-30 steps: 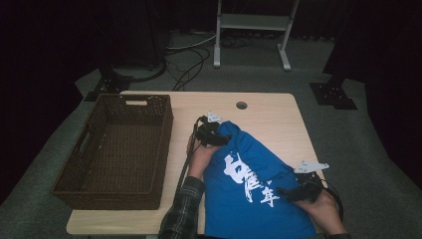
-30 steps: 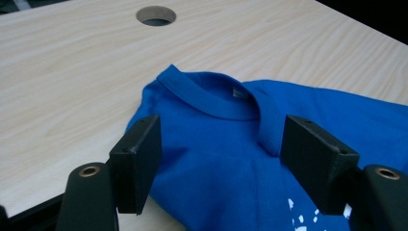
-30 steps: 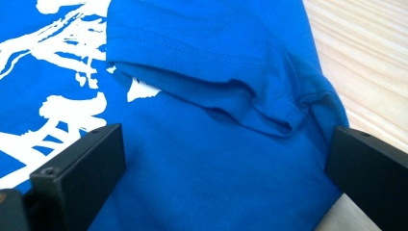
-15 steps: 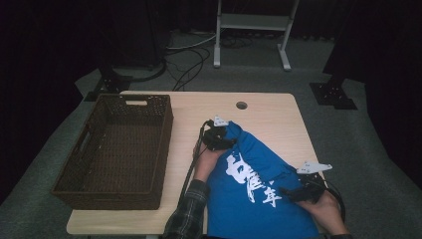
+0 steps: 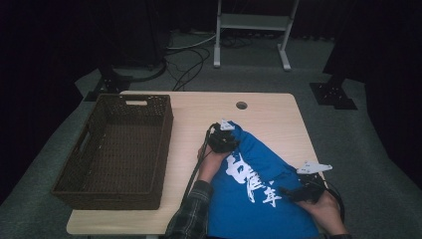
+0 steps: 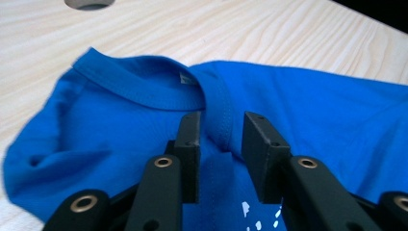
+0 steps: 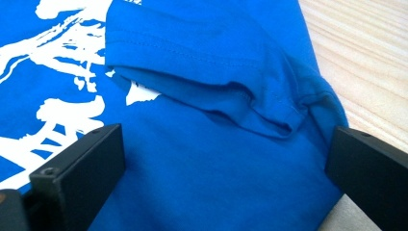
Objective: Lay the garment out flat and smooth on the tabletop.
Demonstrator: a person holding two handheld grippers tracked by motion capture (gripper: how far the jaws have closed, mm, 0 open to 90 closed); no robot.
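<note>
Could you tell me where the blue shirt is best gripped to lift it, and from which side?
Probably at the collar of the shirt: its ribbed edge is raised where the fabric folds. Come from the printed chest side, as the left gripper does, fingers straddling that fold.

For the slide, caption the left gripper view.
Left tool closing around a fold of the blue T-shirt just below its collar, on a wooden table.
</note>
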